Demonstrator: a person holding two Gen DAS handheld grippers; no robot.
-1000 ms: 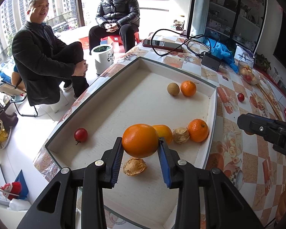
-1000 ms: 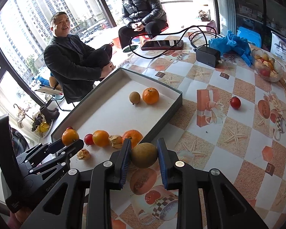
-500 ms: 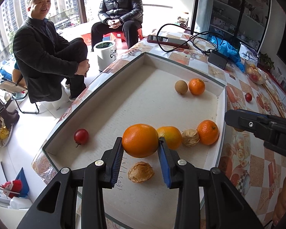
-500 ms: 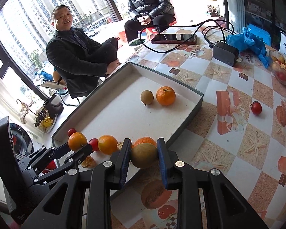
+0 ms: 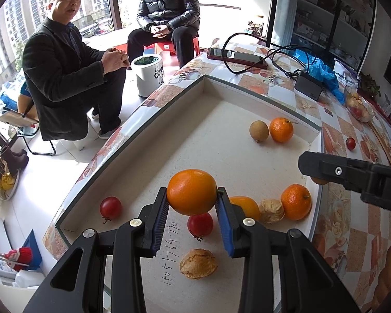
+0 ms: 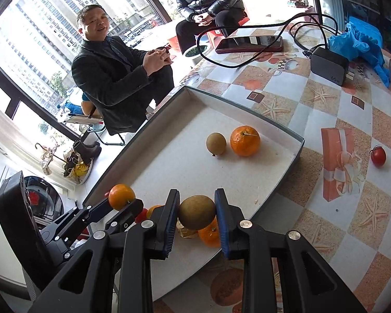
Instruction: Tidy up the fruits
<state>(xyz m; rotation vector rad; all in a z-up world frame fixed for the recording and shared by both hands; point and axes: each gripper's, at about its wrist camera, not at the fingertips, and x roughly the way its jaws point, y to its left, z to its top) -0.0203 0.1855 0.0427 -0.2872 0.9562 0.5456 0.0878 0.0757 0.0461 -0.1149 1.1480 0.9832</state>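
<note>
the left gripper [image 5: 191, 215] clamped an orange [image 5: 191, 191] above the tray's [image 5: 260, 99] near end, while the right gripper [image 6: 196, 224] pinched a brown fruit [image 6: 196, 211] over its right edge.

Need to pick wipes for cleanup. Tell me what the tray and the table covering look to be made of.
Tray: probably cardboard, matte; thin straight walls, grey outside, a rough off-white floor with handwritten numbers.
Table covering: likely vinyl or oilcloth, glossy; printed checks with starfish and soft window glare at the near edge.
</note>
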